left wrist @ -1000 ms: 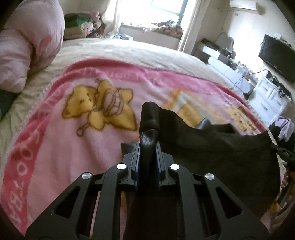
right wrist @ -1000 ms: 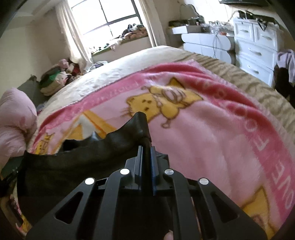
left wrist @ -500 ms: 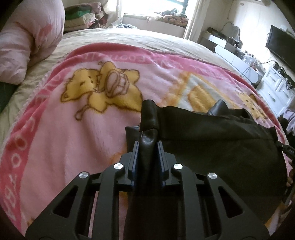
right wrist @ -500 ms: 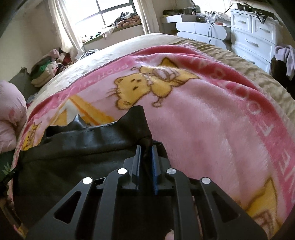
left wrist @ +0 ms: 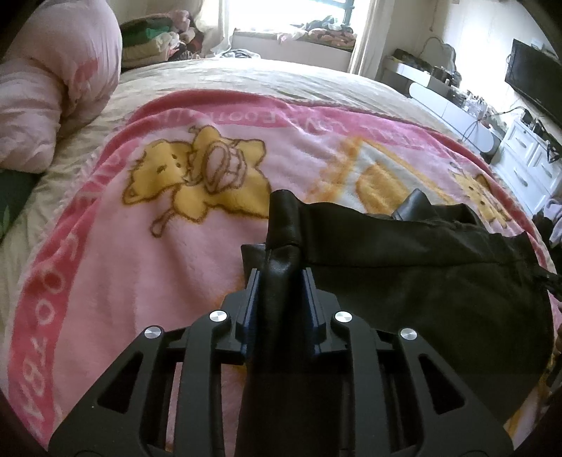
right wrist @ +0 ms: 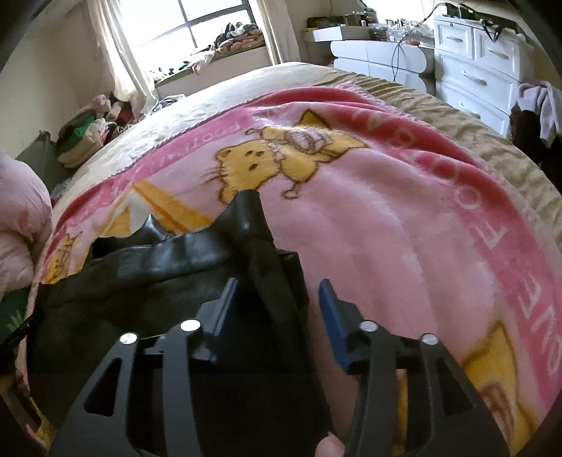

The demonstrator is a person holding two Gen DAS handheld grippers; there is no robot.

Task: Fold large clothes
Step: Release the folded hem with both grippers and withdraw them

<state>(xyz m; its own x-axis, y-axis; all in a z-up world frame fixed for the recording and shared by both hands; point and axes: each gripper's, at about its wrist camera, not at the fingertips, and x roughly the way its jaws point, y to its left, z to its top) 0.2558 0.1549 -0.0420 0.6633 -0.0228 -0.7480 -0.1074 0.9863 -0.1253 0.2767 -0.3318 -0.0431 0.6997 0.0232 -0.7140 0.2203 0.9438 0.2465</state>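
Both tilted down: left gripper (left wrist: 282, 281) opening around the black garment (left wrist: 439, 281); right gripper (right wrist: 277, 298) opening wide, fold loose between.

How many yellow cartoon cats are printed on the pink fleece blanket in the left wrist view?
2 cat prints show on the pink fleece blanket: the yellow cartoon cat at the left-centre and the second yellow cat near the right edge, partly cut off by the black leather garment. More may be hidden.

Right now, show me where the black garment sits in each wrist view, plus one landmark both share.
Left wrist: black garment fills the lower right, a bunched corner running up between the left gripper fingers.
Right wrist: it fills the lower left, a corner between the opening right gripper fingers.
Shared landmark: the window beyond the bed.
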